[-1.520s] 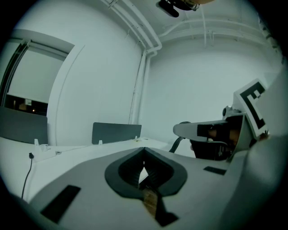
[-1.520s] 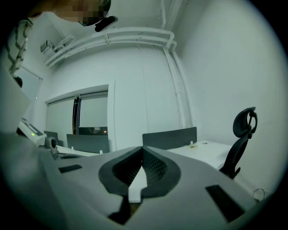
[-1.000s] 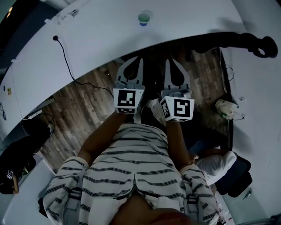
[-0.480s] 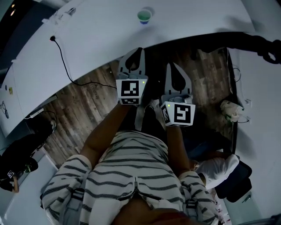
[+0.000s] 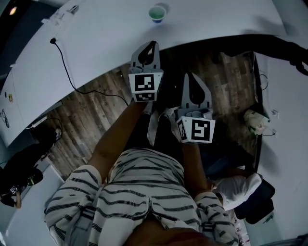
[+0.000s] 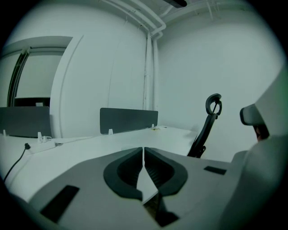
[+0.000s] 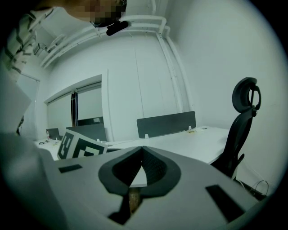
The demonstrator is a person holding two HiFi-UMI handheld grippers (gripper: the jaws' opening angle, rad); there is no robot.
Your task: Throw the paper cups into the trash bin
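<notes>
Standing beyond left claw [image 5: 150, 45], paper cup [image 5: 157, 13]

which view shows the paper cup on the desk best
The head view: the paper cup stands in plain sight on the white desk, seen from above. Neither gripper view shows it; both look across the desk top toward a dark divider.

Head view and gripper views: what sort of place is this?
Most likely an open-plan office: long white desks, a grey divider screen standing on one, and a black high-backed office chair with a headrest.
</notes>
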